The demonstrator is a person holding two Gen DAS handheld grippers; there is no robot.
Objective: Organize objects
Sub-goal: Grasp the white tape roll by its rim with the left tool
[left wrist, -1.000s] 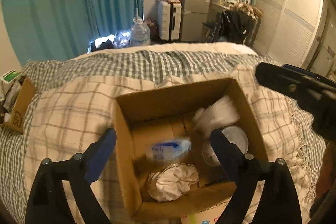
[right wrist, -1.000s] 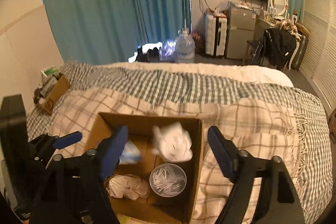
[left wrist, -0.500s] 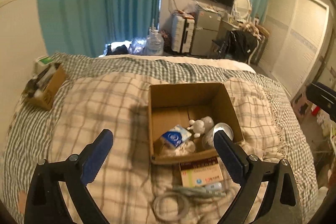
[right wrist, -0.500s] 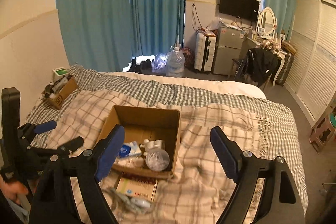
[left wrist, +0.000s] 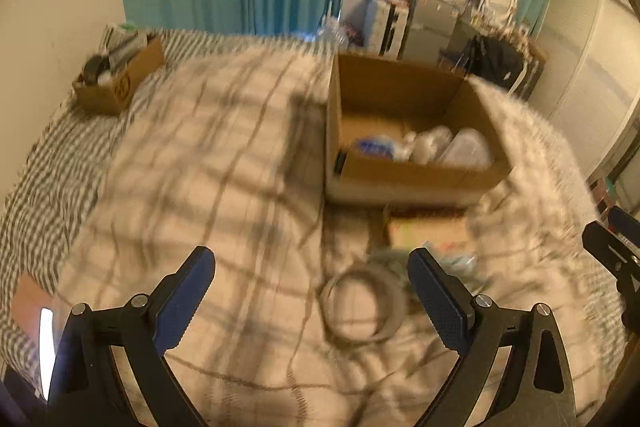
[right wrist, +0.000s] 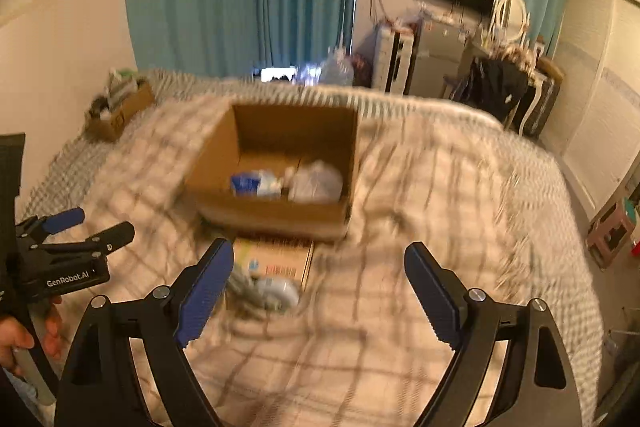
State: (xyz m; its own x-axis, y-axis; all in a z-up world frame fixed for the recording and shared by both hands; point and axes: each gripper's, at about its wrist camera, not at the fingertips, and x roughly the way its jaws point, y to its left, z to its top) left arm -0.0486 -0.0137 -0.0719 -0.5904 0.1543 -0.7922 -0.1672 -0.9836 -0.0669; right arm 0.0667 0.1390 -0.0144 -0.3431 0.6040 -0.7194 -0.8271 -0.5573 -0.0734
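Both cameras have pulled back and dropped low over the plaid blanket (left wrist: pixel 208 155): a second ago they looked nearly straight down into the cardboard box (left wrist: pixel 404 171), and now its near wall faces them and the bed fills each view, heavily blurred by motion. I read this as one drop-off finished and the tongs returning for the next loose item.

In the left wrist view the box sits right of centre in the upper half. Inside it show a blue-and-white packet (left wrist: pixel 376 147) and pale, clear-looking items (left wrist: pixel 452 147) against the near wall; blur hides what they are. In the right wrist view the same box (right wrist: pixel 276 163) sits at centre.

What remains outside lies below the box in both frames. A flat printed carton (right wrist: pixel 280 263) rests just in front of the box's near wall. Nearer the camera is a coiled cable (left wrist: pixel 360 307), a pale ring low and right of centre in the left view, with a blurred heap of small items (left wrist: pixel 452 263) beside it.

The left gripper (left wrist: pixel 312 291) is spread wide and holds nothing; the coil lies between its fingers in the frame, close to the right finger. The right gripper (right wrist: pixel 318 287) is likewise spread and empty; the carton and a pale round object (right wrist: pixel 276 291) sit just beside its left finger (right wrist: pixel 204 291), lower left of centre.
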